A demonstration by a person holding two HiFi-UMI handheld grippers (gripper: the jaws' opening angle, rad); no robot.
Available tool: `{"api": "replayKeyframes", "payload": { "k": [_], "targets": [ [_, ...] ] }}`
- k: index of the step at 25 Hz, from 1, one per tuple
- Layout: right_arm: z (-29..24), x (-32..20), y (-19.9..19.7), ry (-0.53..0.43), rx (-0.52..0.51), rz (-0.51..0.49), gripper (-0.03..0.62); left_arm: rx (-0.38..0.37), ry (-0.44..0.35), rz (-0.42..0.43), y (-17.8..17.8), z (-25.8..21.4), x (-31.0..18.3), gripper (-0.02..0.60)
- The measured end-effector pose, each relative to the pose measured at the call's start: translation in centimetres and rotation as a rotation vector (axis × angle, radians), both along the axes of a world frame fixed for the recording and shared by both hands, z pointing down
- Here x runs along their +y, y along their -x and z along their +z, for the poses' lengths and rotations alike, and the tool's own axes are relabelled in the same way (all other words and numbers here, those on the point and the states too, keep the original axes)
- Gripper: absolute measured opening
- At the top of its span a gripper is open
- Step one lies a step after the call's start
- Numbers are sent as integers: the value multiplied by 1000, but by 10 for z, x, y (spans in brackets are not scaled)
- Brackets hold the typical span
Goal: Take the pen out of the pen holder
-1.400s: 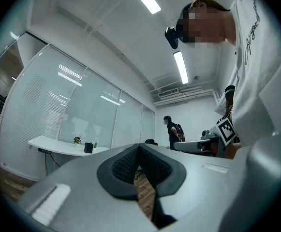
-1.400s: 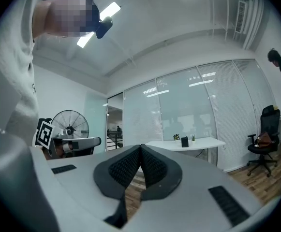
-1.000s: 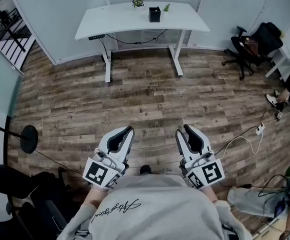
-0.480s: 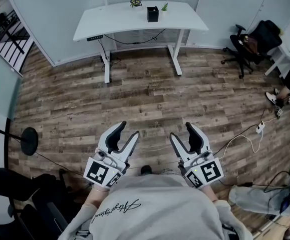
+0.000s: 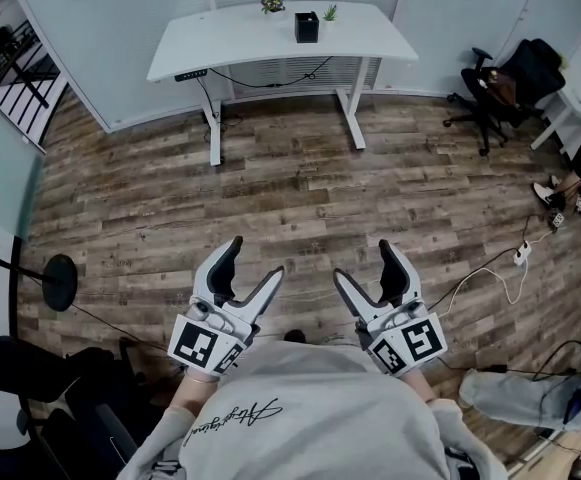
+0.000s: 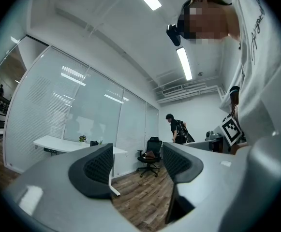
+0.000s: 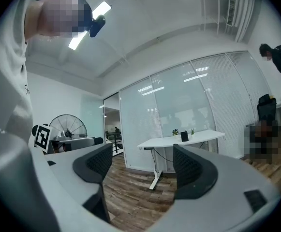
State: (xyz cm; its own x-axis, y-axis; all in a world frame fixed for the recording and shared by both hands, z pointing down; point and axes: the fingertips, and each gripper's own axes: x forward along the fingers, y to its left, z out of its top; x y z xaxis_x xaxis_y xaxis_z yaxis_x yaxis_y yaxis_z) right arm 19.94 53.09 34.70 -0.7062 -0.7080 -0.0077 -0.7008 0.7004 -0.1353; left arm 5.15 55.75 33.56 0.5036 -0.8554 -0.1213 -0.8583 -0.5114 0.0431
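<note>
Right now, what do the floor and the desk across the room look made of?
Floor: wood-look planks, matte, mixed brown-grey grain; real wood or laminate unclear. Desk: smooth white top, likely laminate, on white legs that look like painted metal.

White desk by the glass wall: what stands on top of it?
On the white desk stand a black pen holder and two small plants. Its contents are too small to tell.

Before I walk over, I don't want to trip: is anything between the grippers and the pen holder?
Nothing visible does. Only bare floor lies between the left gripper, right gripper and the desk bearing the pen holder. Both grippers' fingers are opening, empty. A cable lies off to the right.
</note>
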Motion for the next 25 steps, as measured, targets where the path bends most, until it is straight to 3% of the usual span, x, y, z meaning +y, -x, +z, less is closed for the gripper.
{"api": "replayKeyframes", "payload": {
  "k": [13, 25],
  "targets": [
    [1, 8, 8, 13, 1, 6, 413, 3, 3, -13, 11, 1, 5, 341],
    [3, -2, 23, 21, 1, -35, 414, 1, 15, -56, 26, 5, 1, 341]
  ]
}}
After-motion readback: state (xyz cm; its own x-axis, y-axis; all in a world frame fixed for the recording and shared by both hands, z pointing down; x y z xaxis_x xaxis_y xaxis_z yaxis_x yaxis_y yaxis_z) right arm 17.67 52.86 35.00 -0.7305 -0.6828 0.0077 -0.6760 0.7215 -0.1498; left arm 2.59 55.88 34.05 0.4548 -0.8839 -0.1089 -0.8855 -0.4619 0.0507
